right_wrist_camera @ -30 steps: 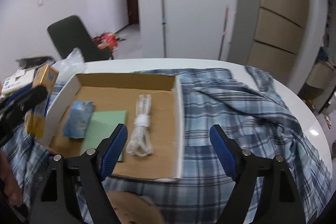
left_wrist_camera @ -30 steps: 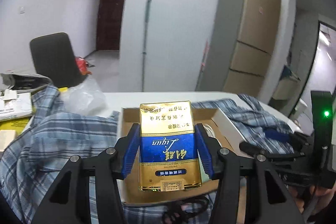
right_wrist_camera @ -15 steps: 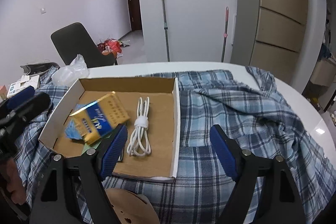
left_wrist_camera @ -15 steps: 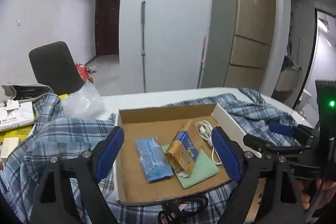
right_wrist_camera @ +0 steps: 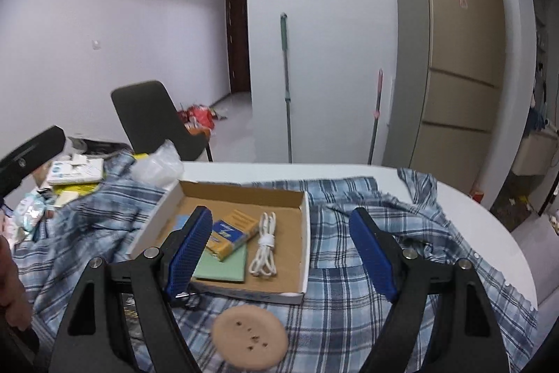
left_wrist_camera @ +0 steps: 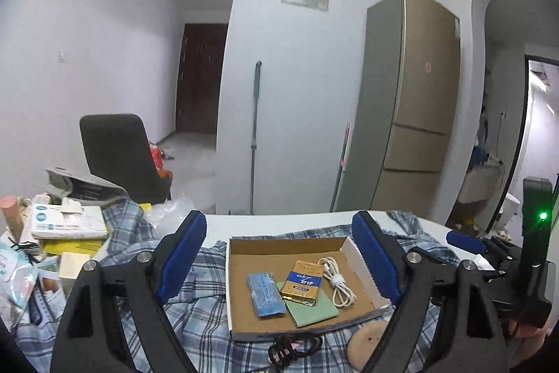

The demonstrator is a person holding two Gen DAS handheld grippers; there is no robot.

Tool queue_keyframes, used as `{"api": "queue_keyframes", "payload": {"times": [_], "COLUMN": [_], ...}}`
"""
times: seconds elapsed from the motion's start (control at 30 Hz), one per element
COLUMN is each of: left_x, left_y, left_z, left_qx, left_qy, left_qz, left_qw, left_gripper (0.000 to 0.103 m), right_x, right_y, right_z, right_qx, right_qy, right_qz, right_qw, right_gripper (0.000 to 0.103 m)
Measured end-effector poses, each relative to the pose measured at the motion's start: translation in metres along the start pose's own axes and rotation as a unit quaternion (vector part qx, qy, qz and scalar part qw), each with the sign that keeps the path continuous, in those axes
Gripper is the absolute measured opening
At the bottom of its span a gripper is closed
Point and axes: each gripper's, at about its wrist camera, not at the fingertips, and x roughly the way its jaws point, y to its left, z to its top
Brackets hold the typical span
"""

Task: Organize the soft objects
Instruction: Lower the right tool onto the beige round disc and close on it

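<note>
Resting on the plaid shirt (right_wrist_camera: 367, 268), the shallow cardboard box (left_wrist_camera: 360, 257) serves as the landmark, and four things lie inside it: a blue soft packet (left_wrist_camera: 265, 294) toward its left wall, a gold and blue pack (left_wrist_camera: 303, 278) at its middle lying partly over a green sheet (left_wrist_camera: 312, 308), and a coiled white cable (left_wrist_camera: 337, 280) toward its right wall. The left gripper (left_wrist_camera: 281, 263) hangs above and in front of the box with its jaws spread wide and nothing between them; the right gripper (right_wrist_camera: 279, 252) hangs likewise, jaws apart and empty. By my reading the packing is well along, yet things remain outside: a dark tangle of cord (left_wrist_camera: 293, 346) just in front of the box, a round tan disc (right_wrist_camera: 249, 336) beside it, a clear plastic bag (right_wrist_camera: 157, 163) behind the box's left corner, and a heap of papers and packets (left_wrist_camera: 66, 226) well to its left. In the right wrist view a blue pad covers the blue soft packet, and what the disc is I cannot tell.
</note>
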Motion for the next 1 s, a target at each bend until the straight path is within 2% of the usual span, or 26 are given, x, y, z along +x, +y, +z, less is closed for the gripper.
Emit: {"api": "queue_keyframes", "payload": {"times": [0.13, 0.27, 0.33, 0.37, 0.4, 0.43, 0.53, 0.63, 0.87, 1.0], "left_x": [-0.031, -0.048, -0.052, -0.055, -0.056, -0.056, -0.058, -0.049, -0.032, -0.022], "left_y": [-0.001, 0.002, 0.002, 0.002, 0.002, 0.003, 0.008, 0.015, 0.027, 0.028], "left_z": [-0.004, -0.013, -0.02, -0.024, -0.028, -0.032, -0.045, -0.056, -0.083, -0.094], "left_qx": [0.001, 0.002, 0.004, 0.006, 0.007, 0.006, -0.008, -0.014, -0.035, -0.031], "left_qy": [-0.015, -0.014, -0.015, -0.016, -0.016, -0.016, -0.017, 0.007, 0.013, 0.032], "left_qz": [0.002, -0.001, 0.001, 0.004, 0.007, 0.011, 0.019, 0.024, 0.01, 0.012], "left_qw": [0.9999, 0.9999, 0.9999, 0.9999, 0.9998, 0.9998, 0.9996, 0.9996, 0.9992, 0.9989], "left_gripper": [0.087, 0.087, 0.09, 0.098, 0.103, 0.103, 0.103, 0.103, 0.103, 0.103], "right_x": [-0.027, -0.037, -0.039, -0.041, -0.042, -0.042, -0.038, -0.034, -0.017, -0.006], "right_y": [0.01, 0.016, 0.019, 0.019, 0.019, 0.018, 0.019, 0.016, 0.009, 0.011], "right_z": [-0.005, -0.018, -0.026, -0.03, -0.034, -0.037, -0.046, -0.055, -0.074, -0.084], "right_qx": [-0.009, -0.012, -0.012, -0.01, -0.008, -0.007, -0.013, -0.009, 0.006, -0.003], "right_qy": [-0.02, -0.02, -0.026, -0.031, -0.037, -0.042, -0.042, -0.035, -0.02, -0.006], "right_qz": [0.002, 0.003, 0.001, 0.001, 0.0, -0.001, -0.01, -0.012, -0.019, -0.022], "right_qw": [1.0, 1.0, 1.0, 0.999, 0.999, 0.999, 0.999, 0.999, 1.0, 1.0], "right_gripper": [0.08, 0.08, 0.088, 0.091, 0.099, 0.103, 0.103, 0.103, 0.103, 0.103]}}
